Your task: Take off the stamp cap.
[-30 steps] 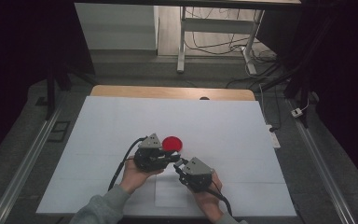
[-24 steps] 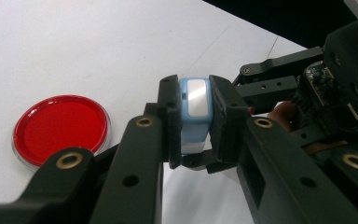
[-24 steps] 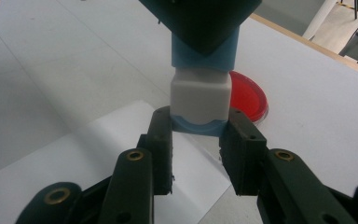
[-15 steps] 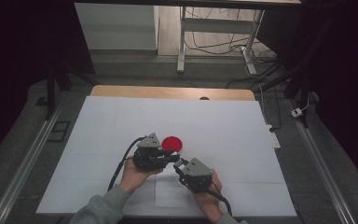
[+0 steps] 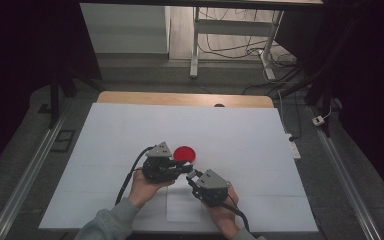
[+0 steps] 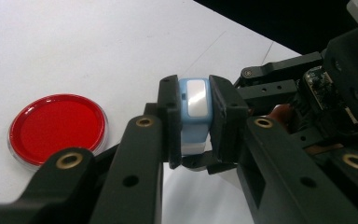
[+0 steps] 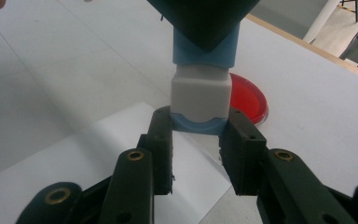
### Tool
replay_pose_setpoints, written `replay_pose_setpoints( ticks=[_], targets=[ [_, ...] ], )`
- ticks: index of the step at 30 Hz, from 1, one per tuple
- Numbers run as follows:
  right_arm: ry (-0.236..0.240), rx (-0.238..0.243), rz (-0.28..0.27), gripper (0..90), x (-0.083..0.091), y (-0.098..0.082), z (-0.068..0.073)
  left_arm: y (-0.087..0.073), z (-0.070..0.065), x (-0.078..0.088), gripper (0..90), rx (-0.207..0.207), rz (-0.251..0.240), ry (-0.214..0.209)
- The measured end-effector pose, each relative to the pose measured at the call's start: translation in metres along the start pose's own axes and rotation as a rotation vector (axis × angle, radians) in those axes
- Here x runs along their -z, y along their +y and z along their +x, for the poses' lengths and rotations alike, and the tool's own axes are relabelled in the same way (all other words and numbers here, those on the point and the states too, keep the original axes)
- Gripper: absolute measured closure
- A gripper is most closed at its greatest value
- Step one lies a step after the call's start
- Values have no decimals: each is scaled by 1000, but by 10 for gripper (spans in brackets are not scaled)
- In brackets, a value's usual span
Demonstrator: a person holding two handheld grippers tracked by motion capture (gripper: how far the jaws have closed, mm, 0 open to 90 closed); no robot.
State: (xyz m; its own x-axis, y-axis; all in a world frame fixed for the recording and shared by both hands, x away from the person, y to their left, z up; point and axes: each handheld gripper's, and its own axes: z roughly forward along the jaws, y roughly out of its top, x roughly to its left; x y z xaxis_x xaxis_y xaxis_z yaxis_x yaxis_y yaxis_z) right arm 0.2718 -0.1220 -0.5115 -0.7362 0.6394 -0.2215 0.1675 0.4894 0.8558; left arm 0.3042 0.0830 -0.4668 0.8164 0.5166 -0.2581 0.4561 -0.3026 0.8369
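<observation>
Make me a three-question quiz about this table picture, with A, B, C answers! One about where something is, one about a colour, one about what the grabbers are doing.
1. Where does the round dish lie?
A. on the white table
B. on the floor
C. in a hand

2. What colour is the dish?
A. green
B. red
C. yellow

3. What are the left gripper and right gripper doing?
A. both gape, holding nothing
B. both hold the dish
C. both clamp the blue-and-white block

Answers: 1 A, it rests flat on the table. 2 B, it is bright red. 3 C, each pair of jaws presses one end.
</observation>
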Motion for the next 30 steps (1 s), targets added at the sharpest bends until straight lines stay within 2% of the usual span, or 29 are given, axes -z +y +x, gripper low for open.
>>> replay_pose_setpoints(
  ticks=[5,17,23,30],
  targets=[
    [5,-11,-4,654,0,-1,0,0,0,0,760,4,2,0],
    [24,16,20,655,0,0,-2,-1,1,-1,759,13,7,-1],
    [43,7,17,655,0,0,-4,-1,2,0,758,18,5,-5],
    [56,26,16,655,1,1,-6,-1,3,0,757,28,2,-11]
  ],
)
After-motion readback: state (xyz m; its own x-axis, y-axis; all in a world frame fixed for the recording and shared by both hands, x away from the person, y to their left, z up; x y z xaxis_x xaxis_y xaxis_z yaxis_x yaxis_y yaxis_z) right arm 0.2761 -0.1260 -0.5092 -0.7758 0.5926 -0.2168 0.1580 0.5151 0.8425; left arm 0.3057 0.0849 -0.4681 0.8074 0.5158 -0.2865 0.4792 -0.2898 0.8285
